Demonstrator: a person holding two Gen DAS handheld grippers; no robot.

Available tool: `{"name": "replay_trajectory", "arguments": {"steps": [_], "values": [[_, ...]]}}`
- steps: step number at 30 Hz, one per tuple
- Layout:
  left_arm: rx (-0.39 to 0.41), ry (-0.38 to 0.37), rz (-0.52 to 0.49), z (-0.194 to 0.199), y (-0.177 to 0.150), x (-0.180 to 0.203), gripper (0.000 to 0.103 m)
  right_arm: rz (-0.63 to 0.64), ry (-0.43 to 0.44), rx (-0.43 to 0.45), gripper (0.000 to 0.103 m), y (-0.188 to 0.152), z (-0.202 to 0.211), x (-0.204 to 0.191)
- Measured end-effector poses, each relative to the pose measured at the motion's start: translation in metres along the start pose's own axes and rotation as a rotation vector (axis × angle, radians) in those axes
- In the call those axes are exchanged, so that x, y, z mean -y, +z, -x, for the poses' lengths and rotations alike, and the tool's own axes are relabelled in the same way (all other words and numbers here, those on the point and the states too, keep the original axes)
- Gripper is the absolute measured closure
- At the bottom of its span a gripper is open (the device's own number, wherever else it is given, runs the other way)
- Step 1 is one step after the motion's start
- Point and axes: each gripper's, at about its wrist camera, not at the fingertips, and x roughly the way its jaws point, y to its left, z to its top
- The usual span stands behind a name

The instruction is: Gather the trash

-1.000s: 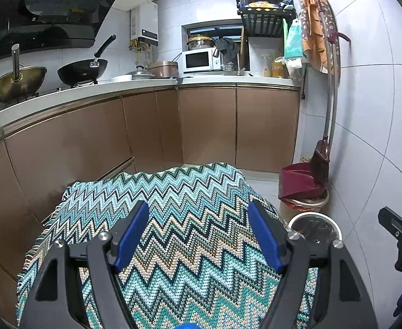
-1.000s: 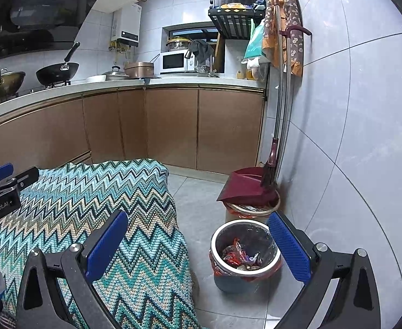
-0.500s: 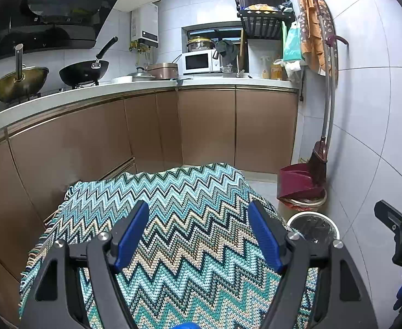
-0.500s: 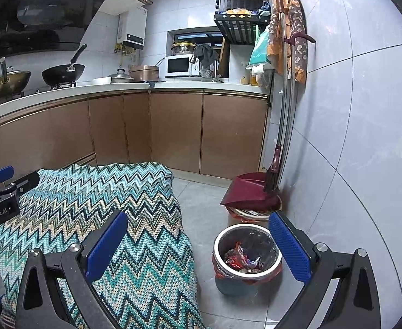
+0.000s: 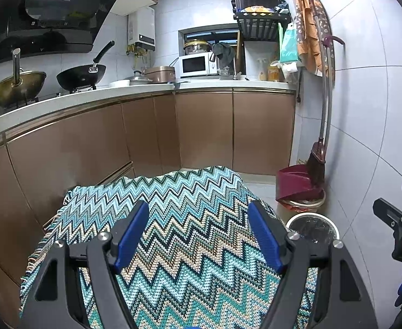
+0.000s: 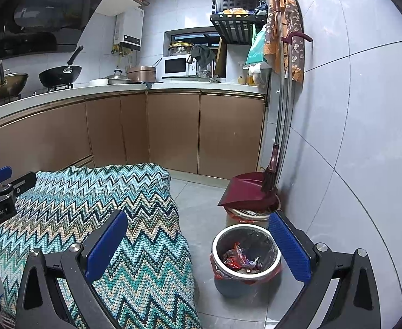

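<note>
A round metal trash bin (image 6: 246,249) with a red liner stands on the floor by the right wall; crumpled wrappers (image 6: 238,259) lie inside. Its rim also shows in the left wrist view (image 5: 312,226). My right gripper (image 6: 198,242) is open and empty, held above the floor between the bin and the table. My left gripper (image 5: 198,235) is open and empty above a table covered with a teal zigzag cloth (image 5: 190,219). No loose trash shows on the cloth. The right gripper's edge shows at the far right of the left wrist view (image 5: 398,230).
A dark red dustpan (image 6: 246,192) and broom (image 6: 272,170) lean on the right wall behind the bin, on another basin. Brown cabinets (image 6: 173,131) and a counter run along the left and back. The cloth-covered table (image 6: 105,205) fills the lower left.
Both grippers have drifted slightly back and up, so the bin and table sit a little lower in view. Both stay open and empty.
</note>
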Motion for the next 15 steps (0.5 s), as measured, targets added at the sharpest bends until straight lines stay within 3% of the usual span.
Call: {"name": "replay_trajectory", "arguments": {"steps": [15], "values": [[0.033, 0.014, -0.01, 0.0094, 0.0, 0.0008, 0.03, 0.004, 0.014, 0.001, 0.0, 0.0001, -0.0016, -0.003]]}}
